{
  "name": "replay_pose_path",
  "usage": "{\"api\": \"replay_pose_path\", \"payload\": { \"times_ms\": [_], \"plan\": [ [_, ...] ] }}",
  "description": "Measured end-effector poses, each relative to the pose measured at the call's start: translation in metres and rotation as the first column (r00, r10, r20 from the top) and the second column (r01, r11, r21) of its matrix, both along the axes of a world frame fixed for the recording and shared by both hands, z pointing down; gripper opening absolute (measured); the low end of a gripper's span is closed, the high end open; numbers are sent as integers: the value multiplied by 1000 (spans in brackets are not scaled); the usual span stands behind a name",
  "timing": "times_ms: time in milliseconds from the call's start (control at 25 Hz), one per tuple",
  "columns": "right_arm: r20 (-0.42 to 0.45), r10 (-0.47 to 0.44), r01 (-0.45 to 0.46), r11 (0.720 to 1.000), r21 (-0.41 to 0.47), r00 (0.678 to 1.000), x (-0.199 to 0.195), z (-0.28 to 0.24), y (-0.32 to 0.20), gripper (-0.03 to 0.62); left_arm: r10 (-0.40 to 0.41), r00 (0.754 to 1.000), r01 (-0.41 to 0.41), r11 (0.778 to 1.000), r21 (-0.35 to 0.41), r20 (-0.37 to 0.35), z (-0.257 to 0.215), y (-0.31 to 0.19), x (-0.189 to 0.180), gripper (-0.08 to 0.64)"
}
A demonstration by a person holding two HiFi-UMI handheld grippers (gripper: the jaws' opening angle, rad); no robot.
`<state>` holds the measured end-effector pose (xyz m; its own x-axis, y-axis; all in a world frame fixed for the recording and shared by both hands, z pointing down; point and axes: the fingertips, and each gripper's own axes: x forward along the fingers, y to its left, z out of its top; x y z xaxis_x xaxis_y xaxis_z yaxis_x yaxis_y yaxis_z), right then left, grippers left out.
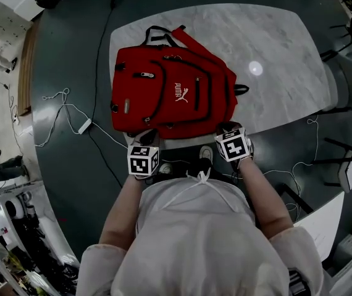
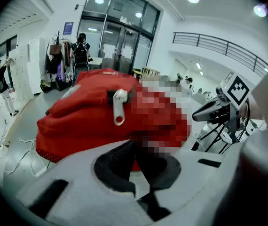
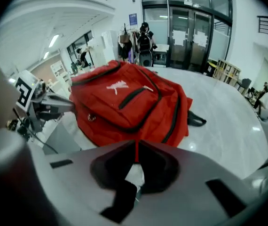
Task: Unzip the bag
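Observation:
A red backpack (image 1: pixel 173 92) with black zips lies flat on the marble table (image 1: pixel 281 48), straps toward the far edge. A silver zip pull (image 2: pixel 119 108) hangs on its near left side; the pull (image 1: pixel 145 74) also shows on a front pocket from above. My left gripper (image 1: pixel 147 138) sits at the bag's near left edge, jaws together, nothing seen between them. My right gripper (image 1: pixel 226 129) is at the near right corner, jaws likewise together. In the right gripper view the backpack (image 3: pixel 129 102) fills the middle and the left gripper (image 3: pixel 40 105) shows at left.
White cables and a small adapter (image 1: pixel 83 126) trail over the dark floor left of the table. Chairs (image 1: pixel 349 73) stand at the right. A black strap end (image 3: pixel 196 120) pokes out beside the bag. People and a coat rack are far off by the glass doors.

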<state>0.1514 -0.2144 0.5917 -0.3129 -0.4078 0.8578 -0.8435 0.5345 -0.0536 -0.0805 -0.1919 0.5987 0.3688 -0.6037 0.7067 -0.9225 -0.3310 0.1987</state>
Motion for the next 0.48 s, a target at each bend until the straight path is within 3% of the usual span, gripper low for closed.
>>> {"api": "replay_pose_path", "payload": {
  "times_ms": [120,200,480],
  "plan": [
    [105,17,-28,995,99,994,-21,-43,-18,29,25,998,-18,992,125,-59,-47,-15,25,20],
    [178,40,-72,981,180,983,-31,-75,-30,29,64,994,-41,972,231,-91,-87,-30,43,20],
    [350,-11,-150,890,430,937,-60,-189,-60,29,187,970,-72,833,548,-157,-238,-65,79,21]
  ]
}}
